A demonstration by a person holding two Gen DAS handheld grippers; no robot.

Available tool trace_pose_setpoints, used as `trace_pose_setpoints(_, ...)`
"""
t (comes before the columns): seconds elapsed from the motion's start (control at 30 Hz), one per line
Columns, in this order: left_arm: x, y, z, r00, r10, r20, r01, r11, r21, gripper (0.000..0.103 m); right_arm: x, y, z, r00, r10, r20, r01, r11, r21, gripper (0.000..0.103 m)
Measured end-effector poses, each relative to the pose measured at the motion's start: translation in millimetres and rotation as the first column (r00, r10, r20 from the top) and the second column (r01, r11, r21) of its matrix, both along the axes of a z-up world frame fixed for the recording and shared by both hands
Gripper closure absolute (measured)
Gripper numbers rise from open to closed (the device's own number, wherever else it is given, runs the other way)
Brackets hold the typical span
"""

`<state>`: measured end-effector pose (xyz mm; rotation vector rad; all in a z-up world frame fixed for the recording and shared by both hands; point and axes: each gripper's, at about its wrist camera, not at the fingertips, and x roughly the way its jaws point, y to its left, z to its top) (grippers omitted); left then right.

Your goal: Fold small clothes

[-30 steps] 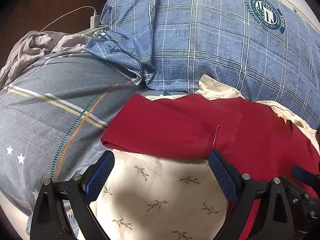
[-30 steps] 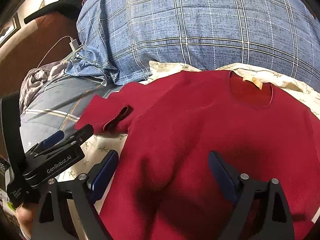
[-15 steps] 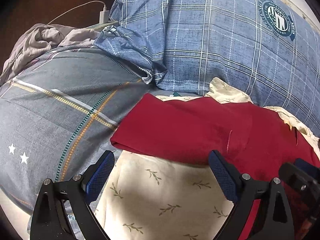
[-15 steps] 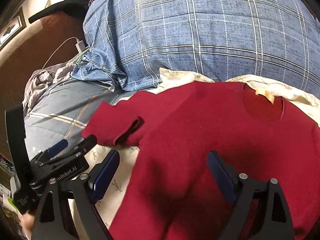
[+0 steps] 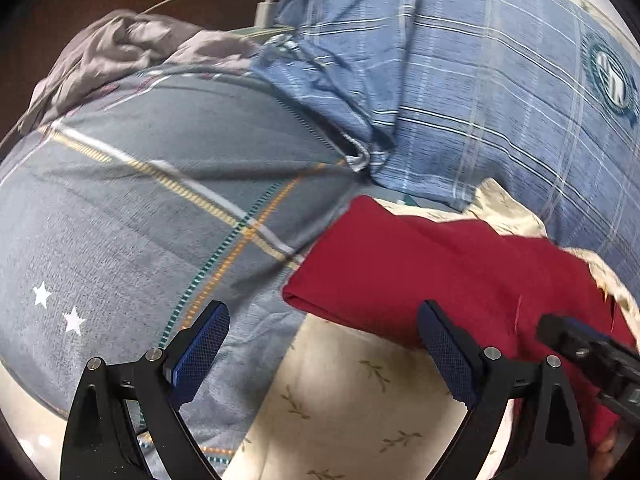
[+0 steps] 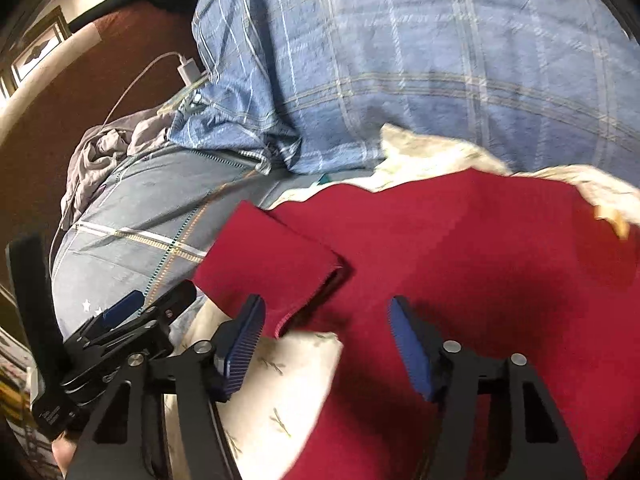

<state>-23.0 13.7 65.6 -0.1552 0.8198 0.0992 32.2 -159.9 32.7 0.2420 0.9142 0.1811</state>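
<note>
Closing now, the right gripper (image 6: 326, 344), jaws narrowing from wide toward the cuff of the deep red knitted top (image 6: 460, 264), pads not yet pressing cloth, the sleeve end lying just ahead of the left pad. Sliding leftward along the top compared with a second ago, neckline label now pushed to the view's right edge. Hanging released and empty, the left gripper (image 5: 324, 344), drifted left too, off the top and over the cream leaf-print sheet (image 5: 340, 392) beneath it. Looking like a sleeve fold starting, judging by the aim. Counting: one red top spread on the sheet, two grippers, one blue checked pillow (image 6: 420, 60) behind the top, one grey striped pillow (image 5: 140, 200) to its left.
</note>
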Motion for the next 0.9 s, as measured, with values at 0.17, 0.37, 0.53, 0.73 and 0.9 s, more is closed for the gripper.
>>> trace_pose_setpoints(0.17,4.0,7.5,0.4,1.000,0.021,0.004,-0.021,1.000,-0.005,0.008,21.0,15.5,-21.2,0.999,0.033,-0.036,-0.033,0.999,-0.016,0.048)
trace_pose_setpoints(0.37,9.6,11.4,-1.3,0.999,0.035,-0.003,-0.035,0.999,-0.004,0.008,33.8,24.5,-28.0,0.998,0.053,-0.021,-0.053,0.998,-0.026,0.095)
trace_pose_setpoints(0.53,12.3,13.7,-1.8,0.999,0.050,-0.004,-0.050,0.999,-0.009,0.008,25.4,23.9,-10.1,0.997,0.056,0.044,-0.054,0.998,-0.038,0.097)
trace_pose_setpoints(0.73,8.9,10.0,-0.9,0.999,0.043,0.007,-0.043,0.999,-0.004,0.008,7.1,-10.6,47.6,0.989,-0.009,0.149,0.013,0.999,-0.029,0.098)
trace_pose_setpoints(0.9,2.6,0.8,0.8,1.000,0.009,0.021,-0.009,1.000,0.004,0.008,-6.9,-56.9,88.8,0.974,-0.105,0.199,0.114,0.993,-0.037,0.098)
